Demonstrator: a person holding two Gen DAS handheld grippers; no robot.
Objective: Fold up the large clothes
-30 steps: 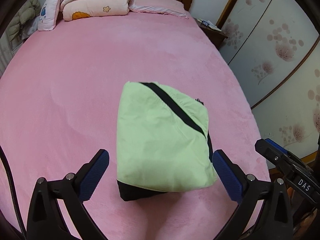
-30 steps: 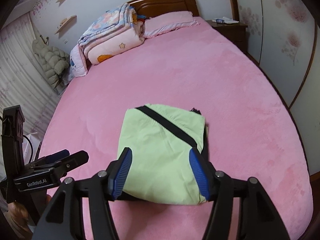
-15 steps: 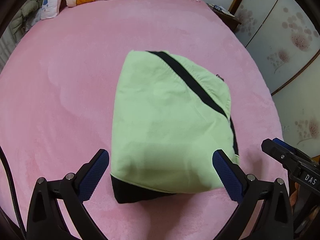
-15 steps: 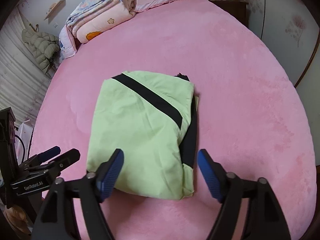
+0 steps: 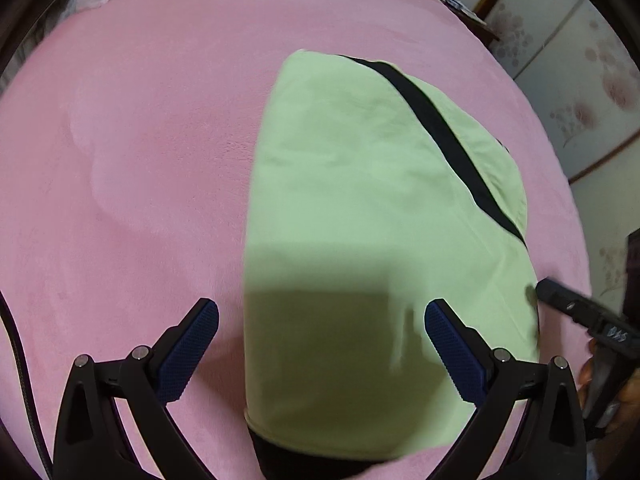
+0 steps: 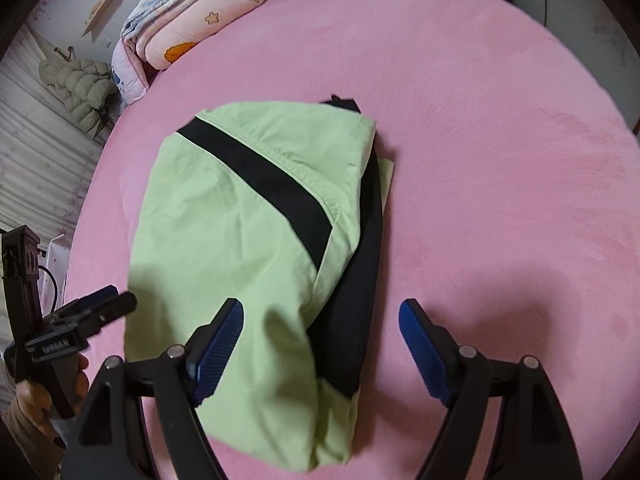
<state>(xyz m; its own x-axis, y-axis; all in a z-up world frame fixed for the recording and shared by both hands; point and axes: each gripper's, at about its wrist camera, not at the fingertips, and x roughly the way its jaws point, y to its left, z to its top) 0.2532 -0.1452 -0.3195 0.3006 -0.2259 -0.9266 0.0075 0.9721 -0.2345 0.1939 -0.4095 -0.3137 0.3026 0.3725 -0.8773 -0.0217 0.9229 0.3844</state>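
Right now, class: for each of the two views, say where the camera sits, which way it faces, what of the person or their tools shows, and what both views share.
Left wrist: sits on the left hand-held gripper, faces steeply down along its open fingers at the folded garment on the pink bed; the right hand-held gripper's tip shows at the right edge.
Right wrist: sits on the right hand-held gripper, faces down at the garment's right edge; the left hand-held gripper and a hand show at lower left.
Shared: garment, bed, quilts.

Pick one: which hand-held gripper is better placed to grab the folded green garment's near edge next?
Left, probably. The left hand-held gripper straddles the green garment's near-left corner, open. The right hand-held gripper is also open, over its black side panel.
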